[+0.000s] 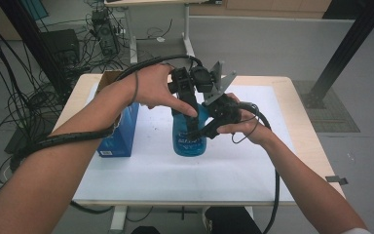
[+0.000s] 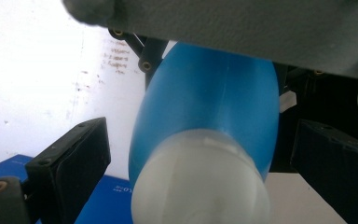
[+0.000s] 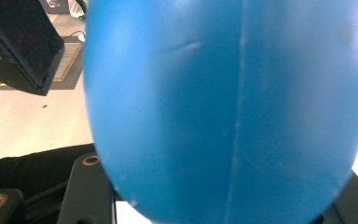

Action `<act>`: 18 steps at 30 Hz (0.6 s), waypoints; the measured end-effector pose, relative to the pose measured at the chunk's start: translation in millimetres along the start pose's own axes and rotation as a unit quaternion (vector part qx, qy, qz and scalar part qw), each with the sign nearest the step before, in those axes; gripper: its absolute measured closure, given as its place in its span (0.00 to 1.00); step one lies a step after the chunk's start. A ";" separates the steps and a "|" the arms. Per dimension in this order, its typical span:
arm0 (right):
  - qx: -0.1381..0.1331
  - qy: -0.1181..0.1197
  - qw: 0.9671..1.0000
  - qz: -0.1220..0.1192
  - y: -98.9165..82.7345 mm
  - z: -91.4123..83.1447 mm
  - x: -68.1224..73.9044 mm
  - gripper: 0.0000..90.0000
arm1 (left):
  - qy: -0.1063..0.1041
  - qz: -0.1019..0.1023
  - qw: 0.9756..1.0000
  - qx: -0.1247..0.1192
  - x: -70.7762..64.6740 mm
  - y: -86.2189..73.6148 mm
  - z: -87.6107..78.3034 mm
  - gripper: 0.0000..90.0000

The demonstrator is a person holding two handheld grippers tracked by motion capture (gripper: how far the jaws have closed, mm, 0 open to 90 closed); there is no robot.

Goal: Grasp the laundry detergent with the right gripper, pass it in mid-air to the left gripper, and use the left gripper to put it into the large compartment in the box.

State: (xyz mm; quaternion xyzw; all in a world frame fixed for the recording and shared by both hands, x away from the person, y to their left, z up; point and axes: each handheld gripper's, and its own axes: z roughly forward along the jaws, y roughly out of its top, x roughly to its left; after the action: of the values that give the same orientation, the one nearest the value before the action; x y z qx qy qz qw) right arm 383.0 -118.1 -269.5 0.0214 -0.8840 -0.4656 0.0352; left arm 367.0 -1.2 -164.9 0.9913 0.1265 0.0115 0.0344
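Observation:
A blue plastic bottle (image 1: 190,141) with a white cap stands upright on the white mat (image 1: 175,180) at the table's middle. My left gripper (image 1: 191,113) points down over its top. In the left gripper view its jaws stand wide on either side of the cap (image 2: 200,186) without touching it, so the left gripper (image 2: 203,135) is open. My right gripper (image 1: 202,130) comes in from the right and is shut on the bottle's body. The blue wall (image 3: 223,102) sits right between the right gripper (image 3: 221,191) jaws.
A blue carton (image 1: 121,131) stands on the mat left of the bottle, with a brown cardboard box (image 1: 108,77) behind it. The right gripper's grey plate (image 1: 219,80) rises above the bottle. Cables and gear lie on the floor at the far left (image 1: 29,97).

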 end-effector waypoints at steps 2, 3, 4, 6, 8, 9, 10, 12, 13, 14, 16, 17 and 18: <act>0.000 0.000 1.000 0.000 0.0 0.1 -0.1 0.48 | 0.001 0.000 1.000 0.001 -0.1 -0.2 -0.4 0.06; 0.000 0.000 1.000 0.000 0.1 0.2 0.0 0.48 | 0.001 -0.001 1.000 0.000 -0.1 -0.4 -0.5 0.06; 0.000 0.001 1.000 -0.001 0.1 0.3 -0.2 0.48 | 0.001 0.000 1.000 0.000 -0.2 -0.6 -0.6 0.06; 0.000 0.001 1.000 0.000 0.2 0.3 0.0 0.48 | 0.001 0.000 1.000 0.001 0.0 -0.9 -0.9 0.06; 0.003 0.002 1.000 0.005 1.0 -0.2 0.6 0.48 | 0.001 -0.001 1.000 0.000 -0.1 -1.2 -0.8 0.06; 0.004 0.003 1.000 0.007 1.1 -0.2 1.3 0.48 | 0.000 -0.001 1.000 -0.001 -0.1 -1.3 -0.7 0.06; 0.004 0.003 1.000 0.007 1.2 -0.2 1.3 0.48 | 0.001 -0.001 1.000 -0.001 -0.2 -1.3 -0.5 0.06; 0.002 0.002 1.000 0.005 1.4 -0.1 1.0 0.48 | 0.002 -0.001 1.000 0.001 -0.4 -1.2 0.0 0.06; 0.002 0.002 1.000 0.005 1.4 -0.3 1.0 0.48 | 0.002 0.000 1.000 0.002 -0.4 -1.1 -0.1 0.06; 0.002 0.002 1.000 0.005 1.4 -0.4 1.1 0.48 | 0.002 -0.001 1.000 0.001 -0.4 -1.1 -0.1 0.06; 0.002 0.003 1.000 0.005 1.5 -0.4 1.1 0.48 | 0.002 0.000 1.000 0.000 -0.4 -1.1 -0.3 0.06; 0.002 0.003 1.000 0.005 1.4 -0.5 1.1 0.48 | 0.001 0.000 1.000 0.001 -0.2 -0.9 -0.6 0.06; 0.002 0.002 1.000 0.004 1.4 -0.5 1.0 0.48 | 0.002 0.000 1.000 0.000 -0.1 -0.9 -0.8 0.06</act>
State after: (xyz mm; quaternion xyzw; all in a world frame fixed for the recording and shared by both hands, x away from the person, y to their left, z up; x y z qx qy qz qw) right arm 382.1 -117.8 -268.0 0.0190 -0.8848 -0.4640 0.0392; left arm 366.7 -0.3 -164.2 0.9913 0.1265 0.0137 0.0345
